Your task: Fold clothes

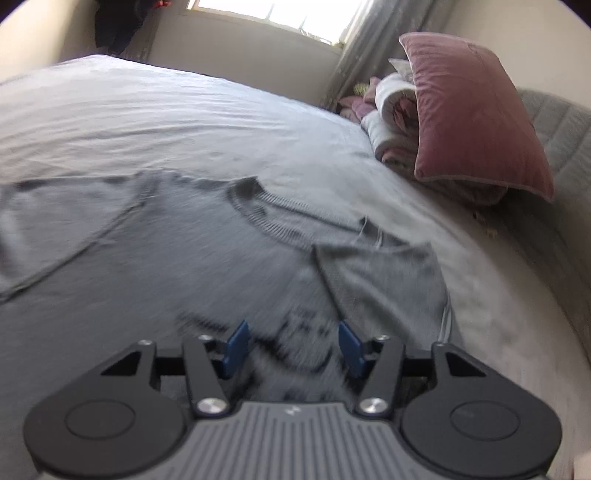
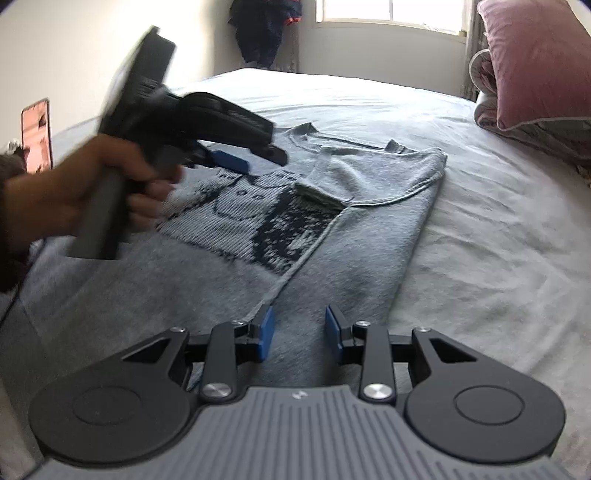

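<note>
A grey knitted sweater (image 2: 354, 236) with a dark pattern on its chest lies flat on the bed, neck toward the window. One sleeve (image 2: 369, 177) is folded across the chest. In the left wrist view the sweater (image 1: 166, 266) is blurred and fills the lower half. My left gripper (image 1: 293, 345) hovers over the patterned chest, open, with nothing between its blue pads. The right wrist view shows that left gripper (image 2: 255, 160) held in a person's hand (image 2: 92, 192) above the sweater's left side. My right gripper (image 2: 300, 330) stands open over the sweater's lower part, beside a folded edge, pinching no fabric.
The pale sheet of the bed (image 2: 480, 240) stretches to the right of the sweater. A pink pillow (image 1: 469, 118) and a rolled blanket (image 1: 391, 122) sit at the head end. A window (image 2: 388, 11) and dark hanging clothes (image 2: 262, 33) lie beyond. An upright screen (image 2: 35, 136) stands at far left.
</note>
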`<state>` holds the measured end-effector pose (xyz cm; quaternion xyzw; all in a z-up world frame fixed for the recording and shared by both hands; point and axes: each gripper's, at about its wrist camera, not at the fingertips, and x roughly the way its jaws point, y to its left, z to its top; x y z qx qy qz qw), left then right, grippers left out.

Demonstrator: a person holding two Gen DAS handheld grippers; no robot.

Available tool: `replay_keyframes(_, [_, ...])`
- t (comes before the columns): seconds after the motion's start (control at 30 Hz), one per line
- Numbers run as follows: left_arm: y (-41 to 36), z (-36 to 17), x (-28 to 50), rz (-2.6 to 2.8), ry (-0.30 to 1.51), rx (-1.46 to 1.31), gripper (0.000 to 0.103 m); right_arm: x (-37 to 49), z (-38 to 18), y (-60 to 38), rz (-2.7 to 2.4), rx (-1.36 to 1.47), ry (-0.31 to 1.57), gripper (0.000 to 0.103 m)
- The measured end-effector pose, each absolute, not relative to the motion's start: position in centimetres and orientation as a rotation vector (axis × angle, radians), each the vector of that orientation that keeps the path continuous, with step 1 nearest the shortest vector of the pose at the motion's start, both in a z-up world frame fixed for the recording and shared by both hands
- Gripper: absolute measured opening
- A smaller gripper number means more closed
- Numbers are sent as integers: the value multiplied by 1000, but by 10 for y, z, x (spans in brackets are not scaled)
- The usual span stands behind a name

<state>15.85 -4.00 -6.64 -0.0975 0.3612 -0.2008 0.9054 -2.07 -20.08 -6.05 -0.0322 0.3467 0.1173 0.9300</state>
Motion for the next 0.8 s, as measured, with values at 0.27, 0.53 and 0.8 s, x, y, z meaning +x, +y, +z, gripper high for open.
replay_keyframes(0.27, [27,-47,121,-356,763,-128,74,-36,-54,-176,229,-99,730,38])
replay_keyframes(0.53, [104,-60,140,-167,775,-250,77,-13,-27,-156,244,-30,719,39])
replay_keyframes(0.8, [145,-75,180,-86,757,-452,75,65,-13,-124,320,-59,645,41])
